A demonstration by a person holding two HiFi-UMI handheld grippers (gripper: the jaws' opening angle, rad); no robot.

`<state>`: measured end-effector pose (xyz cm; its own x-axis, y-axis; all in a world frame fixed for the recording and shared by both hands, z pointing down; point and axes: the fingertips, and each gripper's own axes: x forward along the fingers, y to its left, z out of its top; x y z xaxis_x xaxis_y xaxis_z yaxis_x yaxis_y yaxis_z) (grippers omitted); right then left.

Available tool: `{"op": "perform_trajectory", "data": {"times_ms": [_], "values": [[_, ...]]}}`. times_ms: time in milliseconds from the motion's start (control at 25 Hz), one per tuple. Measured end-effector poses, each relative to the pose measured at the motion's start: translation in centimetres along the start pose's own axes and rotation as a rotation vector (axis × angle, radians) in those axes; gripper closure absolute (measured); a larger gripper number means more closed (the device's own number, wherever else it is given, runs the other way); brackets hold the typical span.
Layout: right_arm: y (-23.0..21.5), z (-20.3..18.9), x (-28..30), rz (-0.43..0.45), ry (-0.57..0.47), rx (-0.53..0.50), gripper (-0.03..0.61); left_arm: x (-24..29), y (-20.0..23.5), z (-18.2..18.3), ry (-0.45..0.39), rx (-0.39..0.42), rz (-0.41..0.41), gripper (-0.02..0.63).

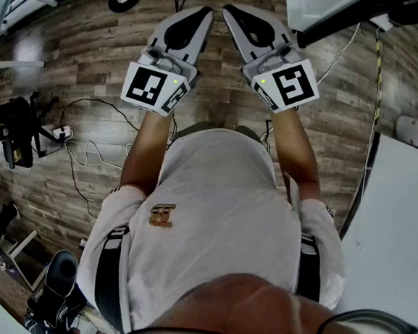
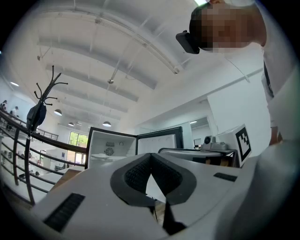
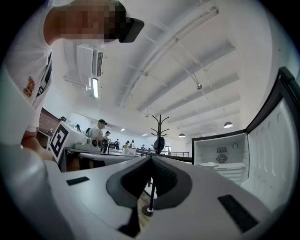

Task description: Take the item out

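Flooring of grey-brown wood planks point(image 1: 95, 58) is spreading under a person in a pale grey T-shirt point(image 1: 212, 214), who is standing and holding both tools out in front at about chest level. The left tongs point(image 1: 206, 12) are pointing forward, with their grey jaws pressing together at the tips and nothing sitting between them. The left gripper view is showing the same closed tips point(image 2: 151, 154). The right tongs point(image 1: 228, 10) are lying just beside them, angling slightly inward so the two tips are nearly meeting. Their jaws are also sitting shut and empty point(image 3: 151, 158). Each tool is carrying a white cube with black square markers point(image 1: 154, 86) at its rear.

Ahead, well apart from both tools, a black-framed refrigerator with a white interior point(image 3: 220, 154) is standing with its door point(image 3: 276, 150) swinging wide open. A pale flat shape point(image 3: 208, 164) is resting on a shelf inside the refrigerator, too small to identify, and it is appearing in the left gripper view as well point(image 2: 103, 156). A black coat stand point(image 3: 160, 129) is standing left of the refrigerator, with a dark item hanging from it. A white counter point(image 1: 399, 237) is running along the person's right side.
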<state>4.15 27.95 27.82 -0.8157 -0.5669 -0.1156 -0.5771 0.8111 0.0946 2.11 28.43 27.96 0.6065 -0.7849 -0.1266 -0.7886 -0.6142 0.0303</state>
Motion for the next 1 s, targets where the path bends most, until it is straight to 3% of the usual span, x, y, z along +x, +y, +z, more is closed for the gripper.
{"op": "perform_trajectory", "data": {"times_ms": [720,1000], "values": [[-0.1,-1.2,2.2,-0.012,-0.003,0.035,0.546,-0.2,2.6,-0.6,-0.023,-0.010,-0.010,0.595],[1.0,-1.0,8.6,-0.016,0.001,0.018,0.546,-1.9,9.1,0.7,-0.038,-0.001,-0.008,0.595]]}}
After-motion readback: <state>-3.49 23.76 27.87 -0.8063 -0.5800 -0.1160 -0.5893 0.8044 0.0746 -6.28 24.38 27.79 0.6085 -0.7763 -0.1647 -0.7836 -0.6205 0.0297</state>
